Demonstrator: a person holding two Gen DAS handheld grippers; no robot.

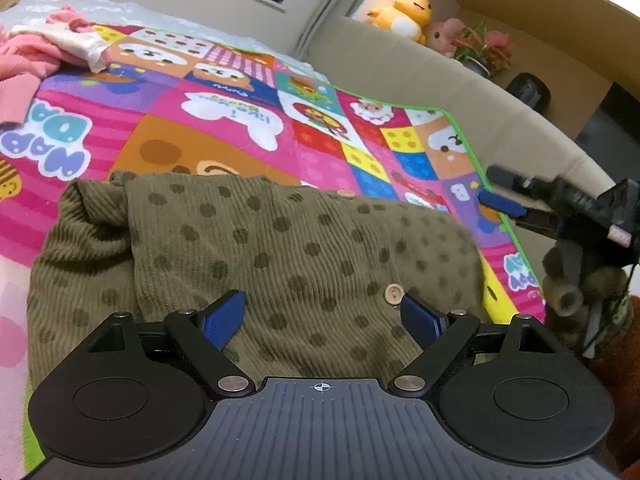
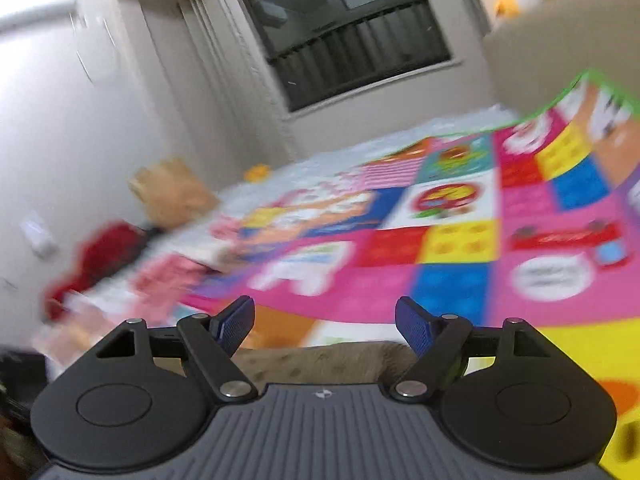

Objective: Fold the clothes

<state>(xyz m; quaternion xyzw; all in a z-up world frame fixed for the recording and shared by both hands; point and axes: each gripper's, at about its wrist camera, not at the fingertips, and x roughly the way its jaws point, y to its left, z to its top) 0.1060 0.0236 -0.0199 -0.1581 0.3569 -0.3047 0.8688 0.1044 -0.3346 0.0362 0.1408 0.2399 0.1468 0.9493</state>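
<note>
Fingers (image 1: 224, 320) of left gripper (image 1: 322, 320) spread wide, empty, over olive dotted garment (image 1: 280, 256) bunched on patchwork mat (image 1: 240, 120). Right gripper (image 2: 325, 322) likewise parted, nothing held. Garment (image 2: 320, 360) mostly hidden under right gripper body, only a blurred strip showing. Pink clothes pile (image 1: 36, 56) sharp from left wrist, smeared from right wrist. Right gripper (image 1: 504, 196) blurred at left view's edge.

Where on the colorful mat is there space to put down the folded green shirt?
The widest bare stretch of the play mat lies beyond the olive dotted garment, between the pink clothes pile and the mat's green edge by the sofa. It's crowded near that pile and on the near side, where the garment lies under the open left gripper.
</note>
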